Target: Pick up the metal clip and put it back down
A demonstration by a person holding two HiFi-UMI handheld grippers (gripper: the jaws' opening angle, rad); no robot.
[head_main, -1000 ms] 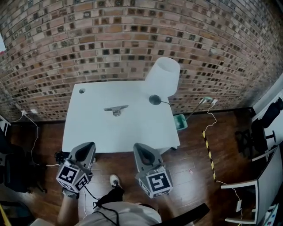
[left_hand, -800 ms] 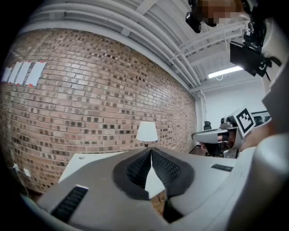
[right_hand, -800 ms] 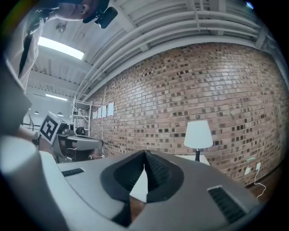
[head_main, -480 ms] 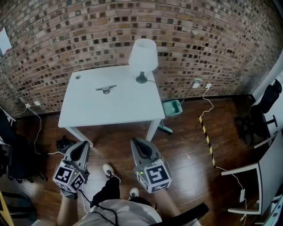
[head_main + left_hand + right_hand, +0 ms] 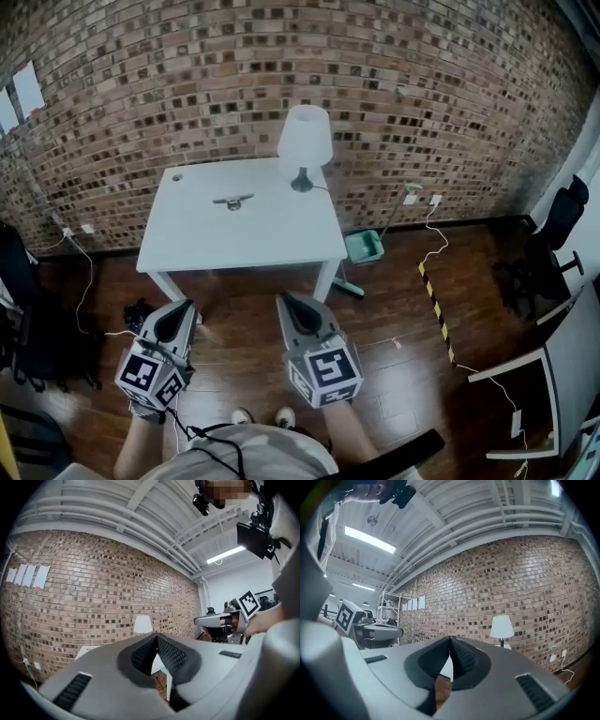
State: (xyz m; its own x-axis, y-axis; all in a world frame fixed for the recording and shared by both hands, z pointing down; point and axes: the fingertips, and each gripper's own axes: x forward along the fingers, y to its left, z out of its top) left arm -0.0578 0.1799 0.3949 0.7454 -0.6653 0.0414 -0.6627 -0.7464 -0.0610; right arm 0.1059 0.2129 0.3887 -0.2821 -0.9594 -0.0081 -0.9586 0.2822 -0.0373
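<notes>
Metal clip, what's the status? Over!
Left tongs and right tongs shut, empty, short of the table. Metal clip lies on table, near the lamp. Nothing blocking, just floor between.

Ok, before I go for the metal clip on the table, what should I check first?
1. Silver metal clip lies flat on the white table: ok.
2. Left claw empty: ok, jaws together on nothing.
3. Right claw empty: ok, jaws together on nothing.
4. A claw opened for the grasp: not ok.
5. Claws near the clip: not ok, both hang over the wooden floor, short of the table.
6. White table lamp apart from the clip: ok.
</notes>
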